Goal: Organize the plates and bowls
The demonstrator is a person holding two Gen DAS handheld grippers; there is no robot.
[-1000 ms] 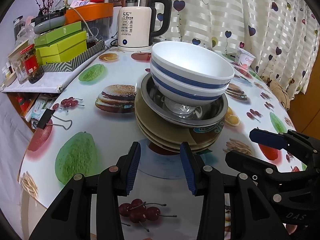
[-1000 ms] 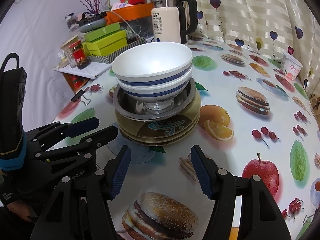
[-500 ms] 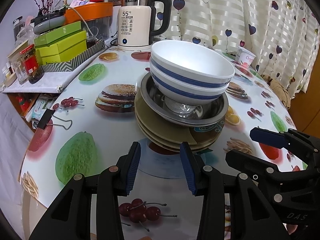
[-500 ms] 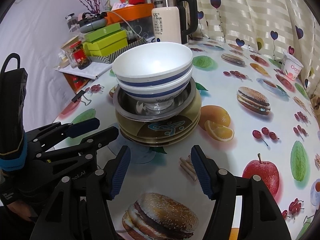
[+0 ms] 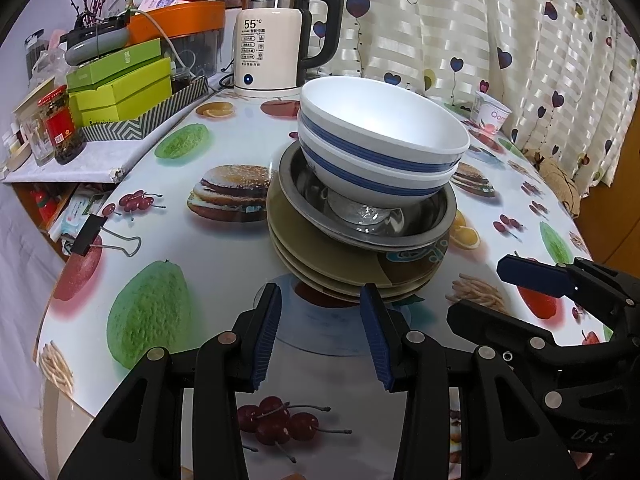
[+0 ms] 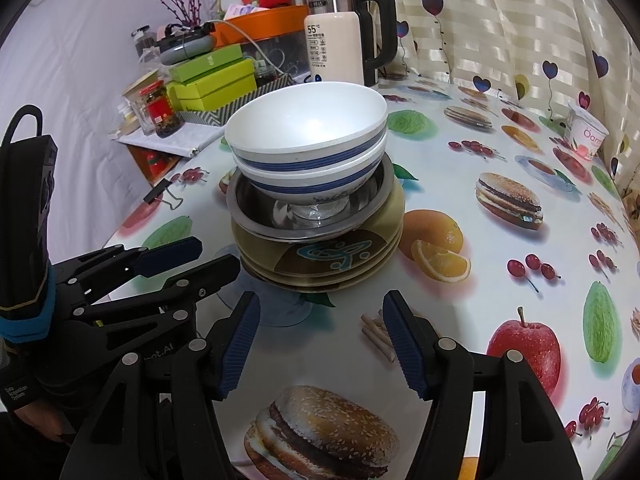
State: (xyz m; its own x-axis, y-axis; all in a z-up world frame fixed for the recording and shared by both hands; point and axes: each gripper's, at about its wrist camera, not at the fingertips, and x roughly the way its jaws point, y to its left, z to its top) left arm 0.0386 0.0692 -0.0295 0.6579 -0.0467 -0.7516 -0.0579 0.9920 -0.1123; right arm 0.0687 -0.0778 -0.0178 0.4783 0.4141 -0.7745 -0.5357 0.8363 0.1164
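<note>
Fruit-printed worktop (image 5: 240,264) carries olive ceramic plates (image 5: 328,264), a steel basin (image 5: 304,184) and two blue-striped white bowls (image 5: 376,148); left tongs (image 5: 320,336) and right tongs (image 6: 320,340) gape empty nearby.

Kettle (image 5: 276,40), green boxes (image 5: 120,88), red-lidded jar (image 5: 60,124), binder clip (image 5: 90,236), yogurt cup (image 6: 586,136).

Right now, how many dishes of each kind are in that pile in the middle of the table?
White bowls with blue stripes: 2, nested at the top
Metal bowl: 1, under them
Brownish plates: 3 by the rims that show, at the bottom
Total: 6 dishes
</note>
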